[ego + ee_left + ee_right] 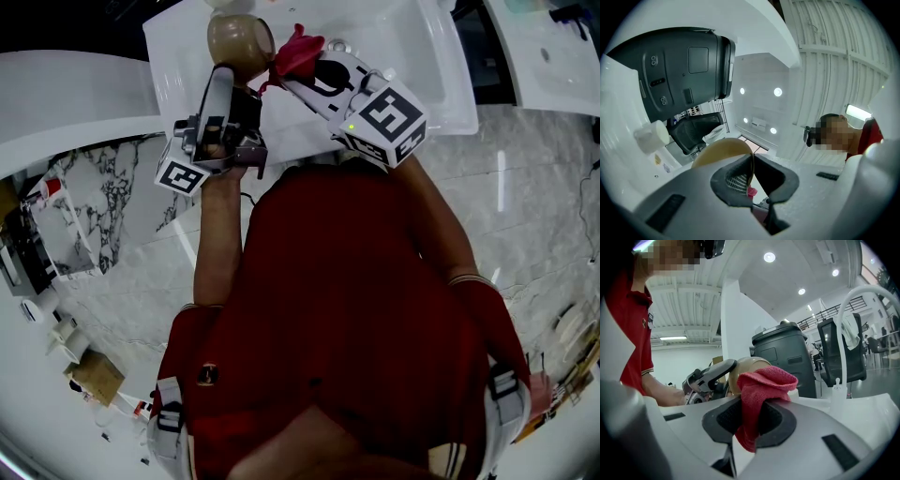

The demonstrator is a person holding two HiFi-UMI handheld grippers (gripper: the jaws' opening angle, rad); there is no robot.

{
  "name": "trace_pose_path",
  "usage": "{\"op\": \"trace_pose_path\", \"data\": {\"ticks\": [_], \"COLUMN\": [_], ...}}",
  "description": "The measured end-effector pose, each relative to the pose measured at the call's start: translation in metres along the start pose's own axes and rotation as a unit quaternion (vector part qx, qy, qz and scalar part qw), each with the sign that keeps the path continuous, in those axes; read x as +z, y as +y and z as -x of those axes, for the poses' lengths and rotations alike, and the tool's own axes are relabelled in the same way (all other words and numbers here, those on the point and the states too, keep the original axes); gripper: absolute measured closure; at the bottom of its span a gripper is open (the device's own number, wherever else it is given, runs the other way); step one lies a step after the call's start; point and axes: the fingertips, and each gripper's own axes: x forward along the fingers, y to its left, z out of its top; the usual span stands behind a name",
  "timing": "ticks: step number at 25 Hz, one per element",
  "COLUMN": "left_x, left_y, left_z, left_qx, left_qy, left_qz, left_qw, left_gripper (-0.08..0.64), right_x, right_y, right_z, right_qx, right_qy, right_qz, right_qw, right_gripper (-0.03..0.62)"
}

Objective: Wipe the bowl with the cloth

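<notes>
A tan bowl [240, 41] is held up over the white sink [178, 56], its rim pinched between the jaws of my left gripper [242, 80]. In the left gripper view the bowl [717, 152] rises to the left of that gripper [751, 180], which is shut on its thin edge. My right gripper [314, 70] is shut on a red cloth [298, 52], which touches the bowl's right side. Seen from the right gripper view, the cloth [759, 394] bunches between the jaws of the right gripper [751, 420], with the bowl [743, 369] just behind it.
A curved white faucet [855, 310] stands at the right of the sink. A dark grey bin [783, 352] stands beyond it. The sink's rim [450, 84] borders a marble-patterned floor [525, 206]. A white bottle [651, 136] stands at the left.
</notes>
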Motion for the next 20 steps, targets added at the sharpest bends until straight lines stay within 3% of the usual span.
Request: {"op": "trace_pose_path", "data": {"ticks": [10, 20], "left_x": [-0.002, -0.022], "left_y": [0.014, 0.015], "left_z": [0.007, 0.004], "left_qx": [0.071, 0.099], "left_qy": [0.026, 0.075], "left_qz": [-0.047, -0.086], "left_qw": [0.996, 0.9886], "left_gripper": [0.538, 0.538], "right_x": [0.008, 0.018], "right_y": [0.023, 0.025], "right_z": [-0.009, 0.001], "right_qx": [0.017, -0.005], "right_qy": [-0.003, -0.001], "right_qz": [0.021, 0.074], "right_qw": [1.0, 0.997], "right_gripper": [0.538, 0.537]}}
